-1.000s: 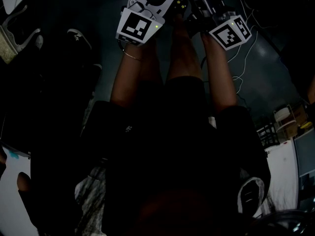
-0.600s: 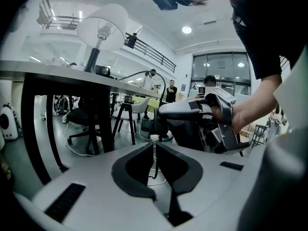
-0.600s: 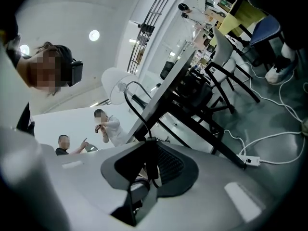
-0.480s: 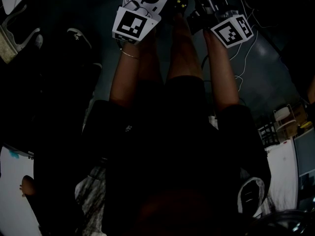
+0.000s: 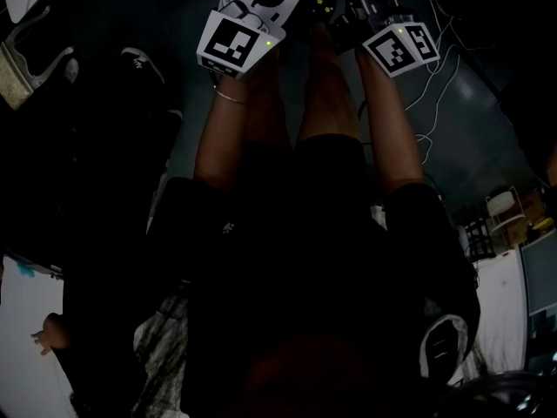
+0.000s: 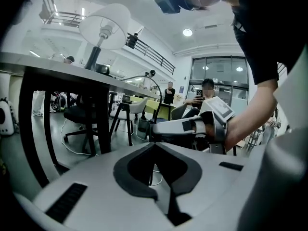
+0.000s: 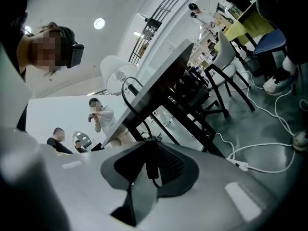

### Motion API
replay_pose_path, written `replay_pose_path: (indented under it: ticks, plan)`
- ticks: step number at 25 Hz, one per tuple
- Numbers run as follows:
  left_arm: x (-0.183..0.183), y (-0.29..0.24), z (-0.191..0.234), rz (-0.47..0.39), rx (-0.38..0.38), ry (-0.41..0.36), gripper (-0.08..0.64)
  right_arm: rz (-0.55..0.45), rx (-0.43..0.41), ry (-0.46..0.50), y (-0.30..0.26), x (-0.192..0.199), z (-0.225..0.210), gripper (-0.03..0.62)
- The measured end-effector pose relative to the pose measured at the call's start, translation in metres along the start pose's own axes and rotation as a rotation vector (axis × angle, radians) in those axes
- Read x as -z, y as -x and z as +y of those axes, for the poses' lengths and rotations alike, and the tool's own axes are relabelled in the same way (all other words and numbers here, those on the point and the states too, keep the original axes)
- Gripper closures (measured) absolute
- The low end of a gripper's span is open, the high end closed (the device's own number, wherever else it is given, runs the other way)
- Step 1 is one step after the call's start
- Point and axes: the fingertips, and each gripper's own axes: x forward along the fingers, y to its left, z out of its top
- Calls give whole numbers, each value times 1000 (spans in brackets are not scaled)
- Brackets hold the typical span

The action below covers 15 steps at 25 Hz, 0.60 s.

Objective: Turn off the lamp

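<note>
The lamp has a white shade and stands on a table, seen from below in the left gripper view; in the right gripper view the lamp shows at mid left. Its black cord loops down off the table edge to a small black inline switch. My right gripper is shut on that switch. My left gripper is shut with nothing in it, to the left of the right gripper. In the dark head view both marker cubes sit at the top, arms stretched forward.
The table's dark legs and edge are close ahead. Chairs stand beyond. White cables and a power strip lie on the grey floor. Several people stand or sit nearby.
In the head view the right gripper's marker cube has shifted a little to the upper left and rolled slightly. The left gripper has stayed about where it was.
</note>
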Motion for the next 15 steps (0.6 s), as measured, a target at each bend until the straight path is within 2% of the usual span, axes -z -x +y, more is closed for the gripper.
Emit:
replay_pose_path:
  ticks: [4,10,15]
  plan:
    - [-2,6,3,-9,-12,-14,554,9,14,12,-6,6,-6,528]
    - [1,11,8,-13,-36,2,554,34,24,44,-13,12,-11,528]
    - [2,14,11,-12,-48,12,554,36,23,35,-14,13,-11,528]
